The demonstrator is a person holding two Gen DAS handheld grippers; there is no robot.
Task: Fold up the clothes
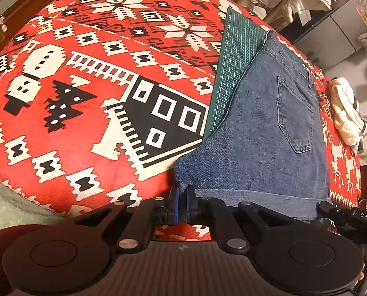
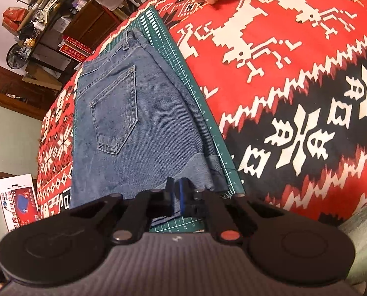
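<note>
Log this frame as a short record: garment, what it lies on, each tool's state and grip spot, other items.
garment: jeans, folded, back pocket up
surface: green mat on a red patterned blanket
left tool: shut on the jeans' near left corner
right tool: shut on the jeans' near edge, toward their right side
other items: white cloth on the blanket beyond the jeans' right side
fold stage: near edge gripped at both ends, low over the mat
</note>
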